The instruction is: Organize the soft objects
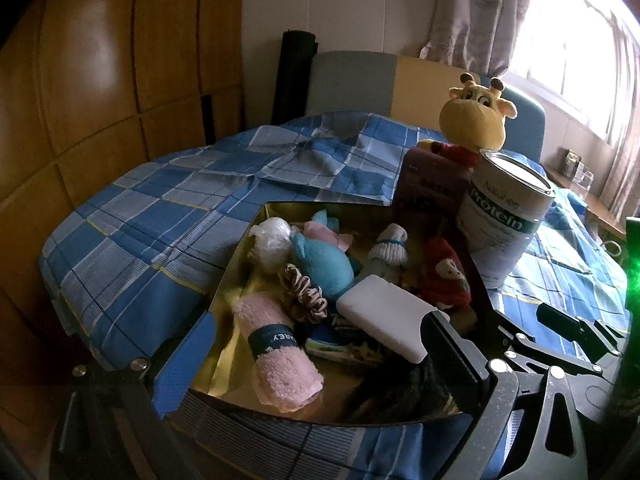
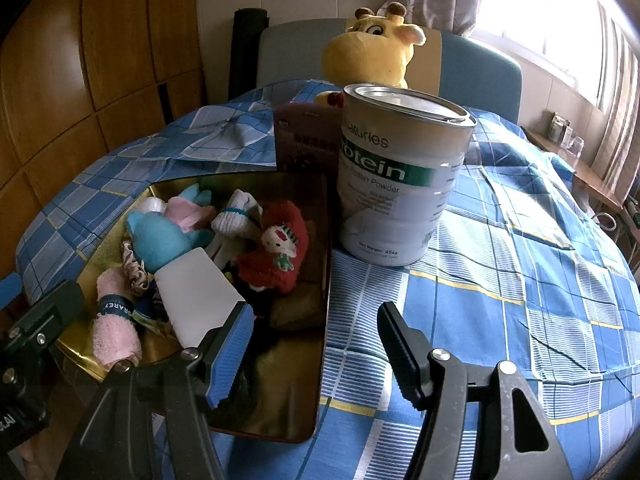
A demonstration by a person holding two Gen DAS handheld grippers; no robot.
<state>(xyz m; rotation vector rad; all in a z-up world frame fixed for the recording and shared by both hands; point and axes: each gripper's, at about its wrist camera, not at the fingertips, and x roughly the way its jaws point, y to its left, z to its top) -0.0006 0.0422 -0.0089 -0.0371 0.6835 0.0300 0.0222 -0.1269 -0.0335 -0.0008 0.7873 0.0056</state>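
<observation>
A gold tray point(image 1: 256, 220) point(image 2: 288, 412) lies on the bed with soft things in it: a rolled pink towel point(image 1: 276, 356) point(image 2: 114, 328), a blue plush point(image 1: 322, 260) point(image 2: 160, 242), a white sponge block point(image 1: 386, 316) point(image 2: 198, 294), a striped scrunchie point(image 1: 304, 292), a red doll point(image 1: 444, 276) point(image 2: 276, 248), white socks point(image 1: 390, 246) point(image 2: 236, 216) and a white bundle point(image 1: 270, 242). My left gripper point(image 1: 320, 356) is open over the tray's near end. My right gripper point(image 2: 316, 354) is open and empty above the tray's right rim.
A protein powder tin point(image 1: 502, 216) point(image 2: 396, 172) stands right of the tray, a dark pink box point(image 1: 434, 184) point(image 2: 306, 140) behind it. A yellow giraffe plush point(image 1: 474, 116) point(image 2: 372, 50) sits at the headboard. The blue checked sheet point(image 2: 520, 280) spreads to the right. Wooden wardrobes stand on the left.
</observation>
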